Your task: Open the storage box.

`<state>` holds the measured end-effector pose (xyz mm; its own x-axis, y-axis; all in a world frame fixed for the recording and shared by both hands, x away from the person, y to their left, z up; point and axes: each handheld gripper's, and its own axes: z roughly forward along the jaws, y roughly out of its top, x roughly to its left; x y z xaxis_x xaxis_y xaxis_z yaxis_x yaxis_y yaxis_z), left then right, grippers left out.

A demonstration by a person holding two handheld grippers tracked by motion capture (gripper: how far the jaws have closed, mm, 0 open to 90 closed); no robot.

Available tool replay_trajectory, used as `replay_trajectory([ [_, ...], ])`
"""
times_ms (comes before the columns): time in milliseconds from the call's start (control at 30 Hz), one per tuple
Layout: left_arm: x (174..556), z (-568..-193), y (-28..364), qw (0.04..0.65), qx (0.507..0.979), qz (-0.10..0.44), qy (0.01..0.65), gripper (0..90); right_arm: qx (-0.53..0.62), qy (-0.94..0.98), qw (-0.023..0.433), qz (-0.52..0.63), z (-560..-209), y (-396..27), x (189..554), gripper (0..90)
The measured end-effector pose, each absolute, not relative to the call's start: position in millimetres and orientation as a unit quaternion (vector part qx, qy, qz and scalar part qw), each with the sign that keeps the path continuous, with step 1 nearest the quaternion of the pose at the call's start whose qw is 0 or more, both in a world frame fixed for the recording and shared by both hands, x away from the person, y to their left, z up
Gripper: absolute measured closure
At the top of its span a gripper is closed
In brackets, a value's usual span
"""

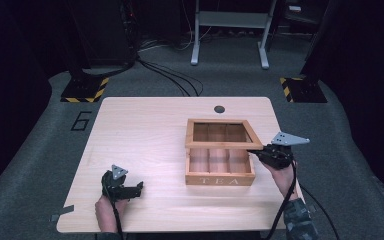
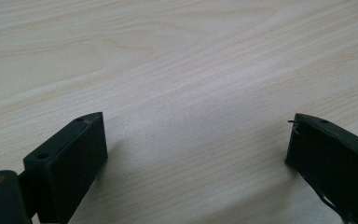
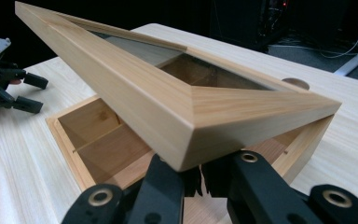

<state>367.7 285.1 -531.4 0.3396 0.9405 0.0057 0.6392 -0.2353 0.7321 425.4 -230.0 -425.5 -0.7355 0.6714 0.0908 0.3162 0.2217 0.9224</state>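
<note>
Right tongs (image 1: 258,151) clamped on the windowed lid (image 3: 177,100) corner of the wooden tea box (image 1: 219,170); left tongs (image 1: 139,189) apart, resting well aside on the counter (image 1: 145,130). We judge the lid light, stiff, its pane fragile; grip the frame.

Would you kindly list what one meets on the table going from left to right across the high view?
Left gripper, open on the bare table → wooden tea box, its windowed lid partly raised → right gripper, shut on the lid's front right corner.
</note>
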Motion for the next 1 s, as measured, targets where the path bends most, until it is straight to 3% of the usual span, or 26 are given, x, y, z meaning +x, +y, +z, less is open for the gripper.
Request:
replay_trajectory([
  [1000, 367.7, -531.4, 285.1, 0.325, 0.751, 0.232, 0.525, 4.7, 0.354, 0.771, 0.143, 0.509, -470.1, -236.4, 410.4, 88.1],
])
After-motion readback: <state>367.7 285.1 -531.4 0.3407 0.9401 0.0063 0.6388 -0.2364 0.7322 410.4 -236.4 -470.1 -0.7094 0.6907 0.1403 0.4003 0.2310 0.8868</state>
